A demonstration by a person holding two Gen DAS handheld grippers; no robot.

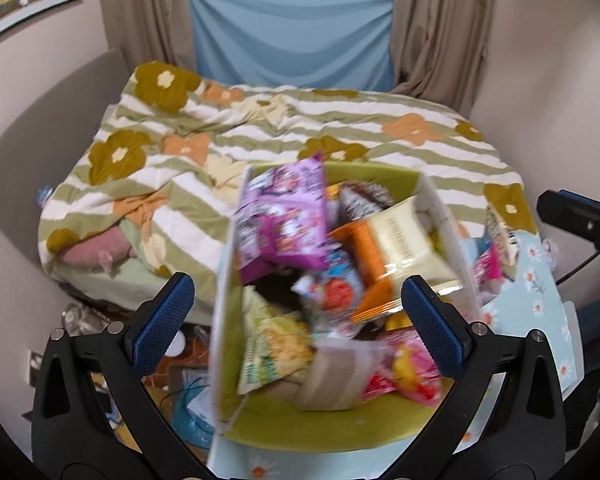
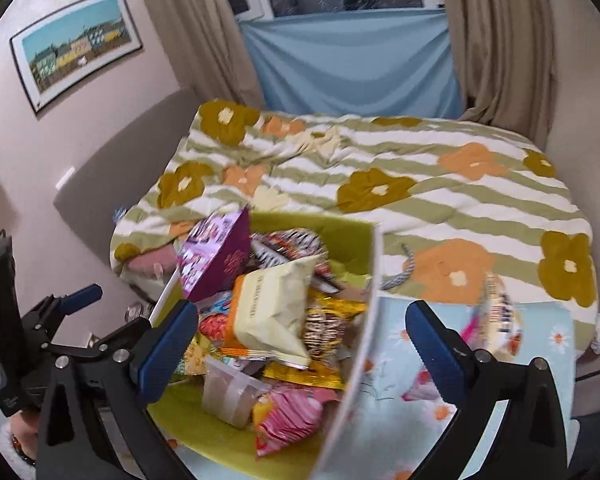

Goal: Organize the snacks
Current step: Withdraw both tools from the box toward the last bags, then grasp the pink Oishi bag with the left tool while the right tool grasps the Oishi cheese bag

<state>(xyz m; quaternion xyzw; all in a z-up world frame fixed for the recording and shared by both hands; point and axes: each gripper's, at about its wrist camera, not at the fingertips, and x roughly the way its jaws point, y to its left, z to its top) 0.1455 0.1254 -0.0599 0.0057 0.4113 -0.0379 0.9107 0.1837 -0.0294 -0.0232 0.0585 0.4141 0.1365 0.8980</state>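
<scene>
A box (image 1: 225, 320) with white walls and a green inside stands on a pale blue flowered cloth (image 1: 540, 280) and is heaped with snack packs. On top lie a purple pack (image 1: 284, 216), a cream pack (image 1: 408, 248) and a pink pack (image 1: 412, 368). My left gripper (image 1: 298, 320) hovers open over the box, its blue pads touching nothing. In the right wrist view the same box (image 2: 360, 344) sits under my right gripper (image 2: 302, 344), which is wide open and empty. The cream pack (image 2: 272, 312) is in the middle of the heap. One loose snack pack (image 2: 496, 320) lies outside the box on the cloth.
A bed with a striped, flowered duvet (image 1: 300, 128) fills the space behind the box. Curtains and a blue sheet (image 1: 292, 36) hang at the window. Clutter lies on the floor (image 1: 180, 380) left of the box. A person's hand (image 2: 20, 444) holds the left tool.
</scene>
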